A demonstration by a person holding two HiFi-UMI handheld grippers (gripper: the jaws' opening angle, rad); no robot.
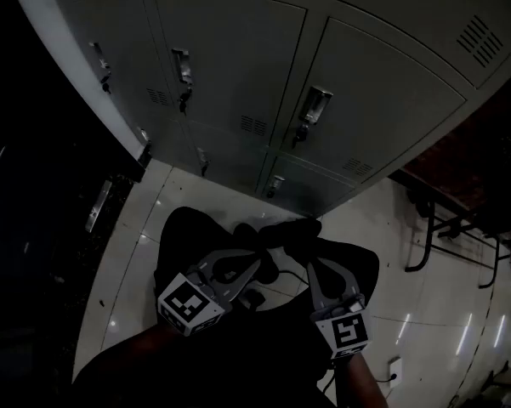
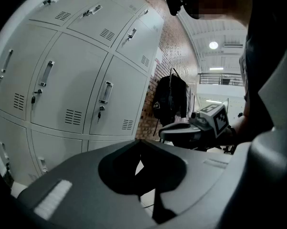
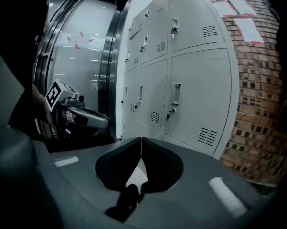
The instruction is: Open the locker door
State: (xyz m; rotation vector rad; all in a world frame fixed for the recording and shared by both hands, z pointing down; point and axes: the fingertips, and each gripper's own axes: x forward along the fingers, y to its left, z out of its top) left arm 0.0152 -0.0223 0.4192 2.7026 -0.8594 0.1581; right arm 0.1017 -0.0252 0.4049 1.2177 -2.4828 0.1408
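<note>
Grey locker bank (image 1: 229, 53) spans top of head frame. All doors closed, contents hidden. Each door has vent slots + latch handle (image 1: 315, 104), w/ key hanging under it. Paper sheets (image 3: 241, 13) on brick wall, upper right of right gripper view, print too small to read. Left gripper (image 2: 137, 143): fingers clenched tip to tip, nothing btwn. Right gripper (image 3: 141, 141): same, pressed together, empty. Both sit low centre of head frame, well apart from locker door (image 1: 383, 104), touching nothing.
</note>
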